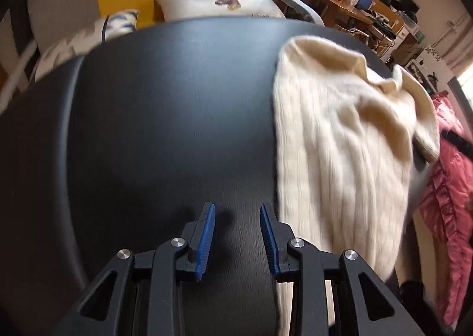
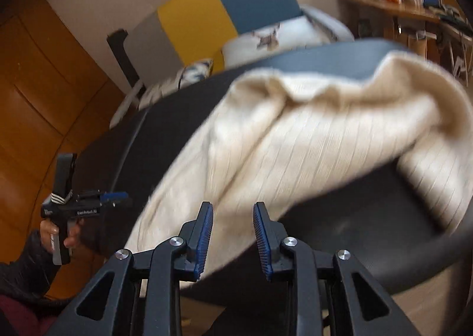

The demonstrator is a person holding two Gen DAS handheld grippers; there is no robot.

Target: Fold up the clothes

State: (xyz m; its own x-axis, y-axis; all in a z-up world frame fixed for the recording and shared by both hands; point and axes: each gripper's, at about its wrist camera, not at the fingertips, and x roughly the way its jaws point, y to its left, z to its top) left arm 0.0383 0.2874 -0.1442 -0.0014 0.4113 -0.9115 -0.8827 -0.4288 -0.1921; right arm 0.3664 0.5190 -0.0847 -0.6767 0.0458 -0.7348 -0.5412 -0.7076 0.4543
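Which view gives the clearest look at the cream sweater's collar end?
The left wrist view. There the cream sweater lies along the black table, with its collar at the far end visible from above. The right wrist view shows the sweater closer but blurred and bunched, its collar not distinguishable.
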